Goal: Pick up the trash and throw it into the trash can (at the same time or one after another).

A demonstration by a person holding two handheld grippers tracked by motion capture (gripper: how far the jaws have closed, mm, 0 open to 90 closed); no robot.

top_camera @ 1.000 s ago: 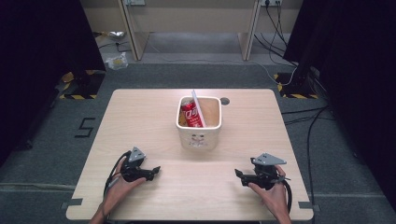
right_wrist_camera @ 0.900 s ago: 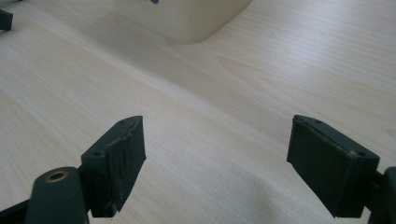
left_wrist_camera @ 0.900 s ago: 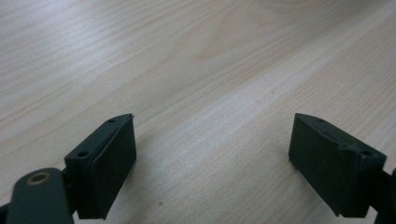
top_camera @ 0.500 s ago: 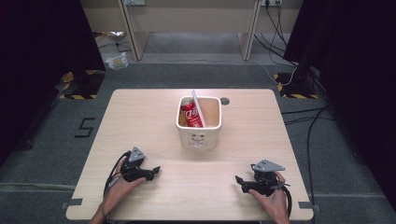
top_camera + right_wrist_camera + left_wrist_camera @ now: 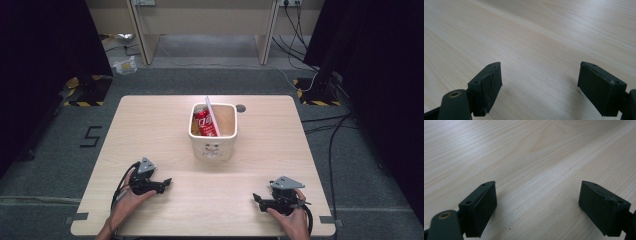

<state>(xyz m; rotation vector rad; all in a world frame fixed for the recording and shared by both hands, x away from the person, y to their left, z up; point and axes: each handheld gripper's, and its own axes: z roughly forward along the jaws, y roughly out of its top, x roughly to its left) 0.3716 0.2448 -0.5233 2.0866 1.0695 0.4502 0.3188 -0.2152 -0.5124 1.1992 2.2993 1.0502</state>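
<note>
The red can (image 5: 204, 122) standing in the white tub (image 5: 214, 148) looks light, thin-walled and slick, best pinched across its sides near the top. Both the left gripper (image 5: 162, 183) and the right gripper (image 5: 258, 199) rest low on the table (image 5: 150, 120), jaws apart and empty, with the tub well ahead and between them.

Even overhead light falls on the pale wooden tabletop (image 5: 150, 125), which reads bright against dark, nearly black surroundings on both sides. Shadows on that tabletop are soft and short. In both gripper views the near black jaws look slightly blurred, the far wood grain softens, and a mild sheen brightens the upper edge.
</note>
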